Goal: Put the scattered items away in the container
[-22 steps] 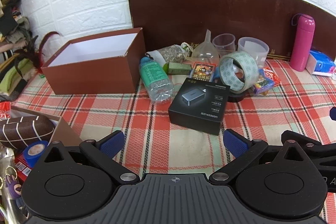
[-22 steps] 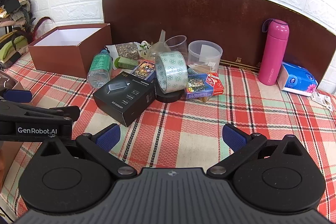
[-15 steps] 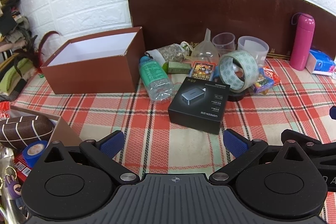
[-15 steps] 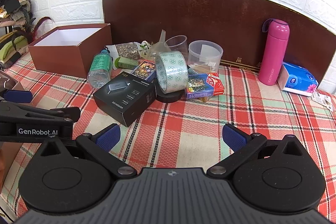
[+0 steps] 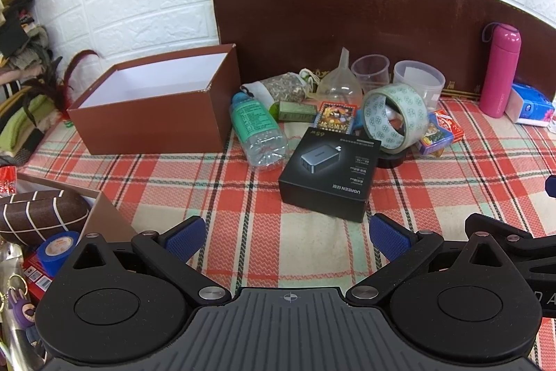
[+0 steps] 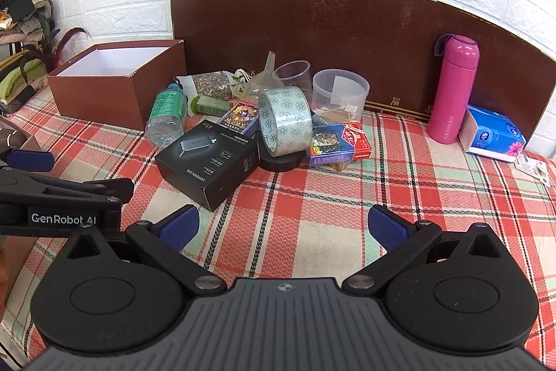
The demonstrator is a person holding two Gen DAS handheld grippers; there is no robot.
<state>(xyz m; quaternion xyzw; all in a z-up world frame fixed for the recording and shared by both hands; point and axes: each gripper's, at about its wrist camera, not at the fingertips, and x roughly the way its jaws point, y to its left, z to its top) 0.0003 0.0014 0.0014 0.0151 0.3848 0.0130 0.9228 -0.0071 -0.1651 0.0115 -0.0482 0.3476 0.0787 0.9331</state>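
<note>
None stowed: the brown box (image 5: 149, 124) at centre left of the left wrist view shows only bare white inner walls; its floor is partly hidden by the near wall.
Progress: judged at the very start; every loose item lies outside the container on the plaid tablecloth (image 5: 243, 218).
Left gripper (image 5: 285, 237): jaws spread wide, nothing between the blue pads (image 5: 182, 237); it hangs low over bare cloth at bottom centre, short of the pile.
Right gripper (image 6: 283, 228): jaws likewise released and empty, bottom centre of its view.
Pile location: centre of both frames, just right of the box.
Nearest item: black charger box (image 5: 330, 176), flat on the cloth, closest to both grippers.
Beside the container: plastic water bottle (image 5: 257, 131) on its side, cap toward the back.
Middle of pile: patterned tape roll (image 5: 394, 117) standing on edge on a black disc (image 6: 281, 160); card pack (image 5: 335, 115) and green packet (image 5: 297, 110) lie behind the charger box.
Right edge of pile: blue-red card pack (image 6: 338, 143), with what look like thin sticks under it.
Back row: seed pouch (image 5: 286, 87), clear funnel (image 5: 338, 82), measuring cup (image 5: 370, 72), clear tub (image 5: 418, 82).
Apart, right side: pink flask (image 5: 500, 68) upright and tissue pack (image 5: 530, 105); unclear whether these count as scattered.
Remaining: all items still to be picked and placed.
</note>
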